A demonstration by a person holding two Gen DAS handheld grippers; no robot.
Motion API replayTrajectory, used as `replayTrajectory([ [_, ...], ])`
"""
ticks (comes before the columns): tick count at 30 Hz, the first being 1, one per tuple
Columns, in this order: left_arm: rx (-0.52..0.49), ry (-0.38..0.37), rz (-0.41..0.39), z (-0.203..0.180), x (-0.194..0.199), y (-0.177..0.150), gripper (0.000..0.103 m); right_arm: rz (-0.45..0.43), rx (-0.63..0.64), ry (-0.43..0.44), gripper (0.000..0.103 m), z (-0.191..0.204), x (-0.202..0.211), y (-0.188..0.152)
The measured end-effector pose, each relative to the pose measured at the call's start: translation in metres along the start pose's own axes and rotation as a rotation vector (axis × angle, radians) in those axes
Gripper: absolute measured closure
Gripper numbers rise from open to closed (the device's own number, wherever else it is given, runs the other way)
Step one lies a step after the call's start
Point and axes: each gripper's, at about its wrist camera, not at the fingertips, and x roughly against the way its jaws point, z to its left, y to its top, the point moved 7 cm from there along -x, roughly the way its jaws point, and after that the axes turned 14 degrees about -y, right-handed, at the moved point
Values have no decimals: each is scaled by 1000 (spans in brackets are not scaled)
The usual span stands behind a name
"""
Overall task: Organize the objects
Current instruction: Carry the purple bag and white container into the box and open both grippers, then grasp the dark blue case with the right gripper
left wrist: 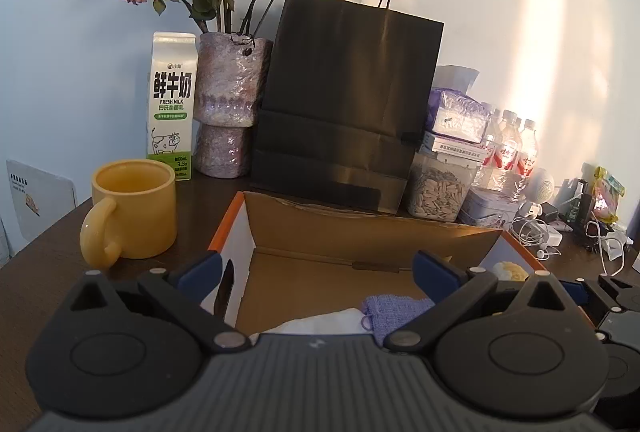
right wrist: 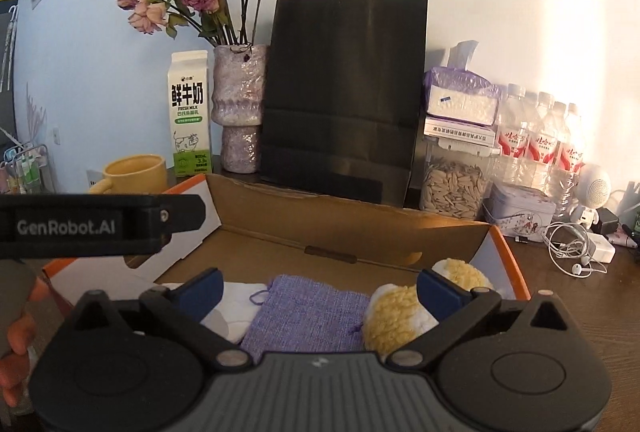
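An open cardboard box (left wrist: 360, 232) (right wrist: 320, 228) with orange edges lies on the dark table. In it lie a purple woven pouch (right wrist: 308, 316) (left wrist: 392, 308), a white cloth (right wrist: 240, 300) (left wrist: 320, 324) and a yellow-and-white fluffy item (right wrist: 400, 316) (left wrist: 508, 270). My left gripper (left wrist: 316, 272) is open and empty above the box's left part. My right gripper (right wrist: 320, 288) is open and empty over the pouch. The left gripper's body (right wrist: 100, 224) shows at the left of the right wrist view.
Behind the box stand a yellow mug (left wrist: 136, 208), a milk carton (left wrist: 172, 104), a vase of dried roses (left wrist: 228, 108), a black paper bag (left wrist: 344, 100), a seed jar (left wrist: 438, 188), tissues, water bottles (right wrist: 540, 140), a tin (right wrist: 520, 216) and earphones (right wrist: 572, 252).
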Motion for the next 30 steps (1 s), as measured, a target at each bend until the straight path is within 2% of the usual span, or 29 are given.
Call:
replayTrajectory([
  [14, -13, -19, -17, -18, 25, 9, 0, -10, -14, 1, 0, -6, 27, 8],
  [22, -40, -24, -27, -30, 58, 11, 0, -34, -24, -9, 0, -24, 64, 7],
  [30, -48, -20, 1, -31, 89, -4, 0, -26, -31, -27, 0, -47, 102, -12],
])
